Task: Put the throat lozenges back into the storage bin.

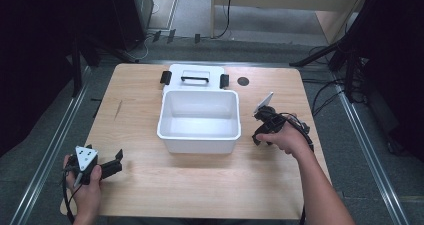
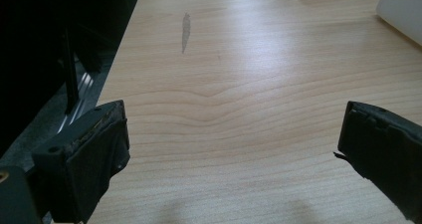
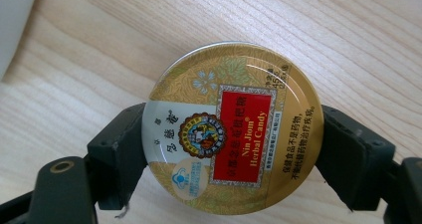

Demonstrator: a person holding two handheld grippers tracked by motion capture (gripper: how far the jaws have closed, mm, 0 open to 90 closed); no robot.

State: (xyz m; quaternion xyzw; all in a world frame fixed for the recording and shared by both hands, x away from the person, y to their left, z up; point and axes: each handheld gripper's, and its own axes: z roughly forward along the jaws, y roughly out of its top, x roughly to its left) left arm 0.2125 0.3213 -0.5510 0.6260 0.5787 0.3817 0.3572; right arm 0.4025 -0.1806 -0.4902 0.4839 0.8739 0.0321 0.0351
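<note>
I hold a two-fingered gripper in each hand over a pale wooden counter (image 1: 150, 185). In the right gripper view, my right gripper (image 3: 234, 149) has its two black fingers (image 3: 122, 149) set against opposite edges of a round gold candy tin (image 3: 231, 129), lid facing the camera, with a red label reading "Nin Jiom Herbal Candy". The fingers pinch the tin across its width, and it lies flat on or just above the wood (I cannot tell whether it has lifted yet). From the high view, this gripper (image 1: 264, 122) sits just right of an open white bin (image 1: 198, 135), whose lid (image 1: 195, 75) lies on the far side, touching it.

My left gripper (image 1: 117, 162) rests at the near left corner, well apart from the bin, fingers spread with nothing between them.

I judge the step in hand to be the grasp on the tin. The next move calls for a firm hold, a lift clear of the bin's right wall, then a carry left and a release over the empty inside.
</note>
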